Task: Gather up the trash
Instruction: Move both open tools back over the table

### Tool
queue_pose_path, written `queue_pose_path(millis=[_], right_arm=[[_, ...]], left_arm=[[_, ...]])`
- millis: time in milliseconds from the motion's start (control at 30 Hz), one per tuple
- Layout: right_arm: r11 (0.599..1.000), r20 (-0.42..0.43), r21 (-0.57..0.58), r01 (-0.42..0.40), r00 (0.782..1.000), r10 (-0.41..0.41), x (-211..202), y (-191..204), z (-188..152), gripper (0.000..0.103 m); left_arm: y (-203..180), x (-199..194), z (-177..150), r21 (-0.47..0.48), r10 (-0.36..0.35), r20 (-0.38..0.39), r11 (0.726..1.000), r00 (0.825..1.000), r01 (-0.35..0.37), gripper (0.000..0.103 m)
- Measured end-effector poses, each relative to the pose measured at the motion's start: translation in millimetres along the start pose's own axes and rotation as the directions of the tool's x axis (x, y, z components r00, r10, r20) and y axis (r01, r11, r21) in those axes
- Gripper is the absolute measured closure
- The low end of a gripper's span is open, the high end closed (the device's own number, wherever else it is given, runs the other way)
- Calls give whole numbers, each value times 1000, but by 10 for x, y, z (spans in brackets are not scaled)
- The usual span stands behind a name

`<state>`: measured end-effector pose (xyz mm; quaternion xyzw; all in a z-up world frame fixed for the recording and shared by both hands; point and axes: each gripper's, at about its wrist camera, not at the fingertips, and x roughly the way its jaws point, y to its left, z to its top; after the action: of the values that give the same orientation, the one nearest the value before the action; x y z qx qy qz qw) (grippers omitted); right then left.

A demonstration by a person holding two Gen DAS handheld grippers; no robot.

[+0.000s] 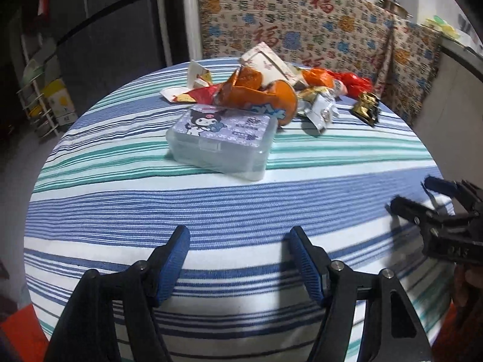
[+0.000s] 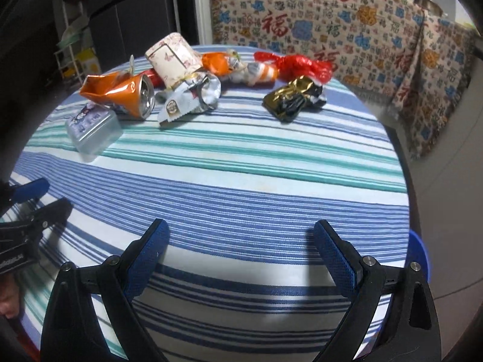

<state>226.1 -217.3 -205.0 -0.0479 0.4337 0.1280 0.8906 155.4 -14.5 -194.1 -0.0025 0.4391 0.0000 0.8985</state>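
Trash pile lying at far side of bench [image 2: 241, 181]. Plastic box [image 2: 93, 132] sitting leftmost and nearest, crushed can [image 2: 126, 93] touching behind it. Paper carton [image 2: 173, 57] standing behind can. Foil wrapper [image 2: 292, 99] lying right, plastic bag [image 2: 299, 66] behind it.

Overhead indoor light is falling evenly on the striped tablecloth [image 1: 211, 205], leaving it bright while the left background around the dark cabinet [image 1: 99, 30] is sinking into gloom. Soft shadows are lying under the trash pile [image 2: 211, 72] and beneath the gripper fingers [image 2: 148, 259], and the fisheye is bending the round table's edge and darkening the corners. The right gripper [image 1: 413, 193] at the frame's edge is looking smeared, possibly from motion blur.
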Motion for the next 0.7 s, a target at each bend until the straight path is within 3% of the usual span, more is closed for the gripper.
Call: queue_pose_path(millis=[467, 700], right_arm=[[1000, -31, -24, -18, 999, 18, -13, -79, -68, 3], [1000, -22, -12, -1, 1000, 0, -5, -75, -76, 0]], left_arm=[[-80, 97, 134, -103, 73, -38, 992, 997, -77, 26], [-52, 210, 342, -282, 96, -83, 952, 992, -116, 26]])
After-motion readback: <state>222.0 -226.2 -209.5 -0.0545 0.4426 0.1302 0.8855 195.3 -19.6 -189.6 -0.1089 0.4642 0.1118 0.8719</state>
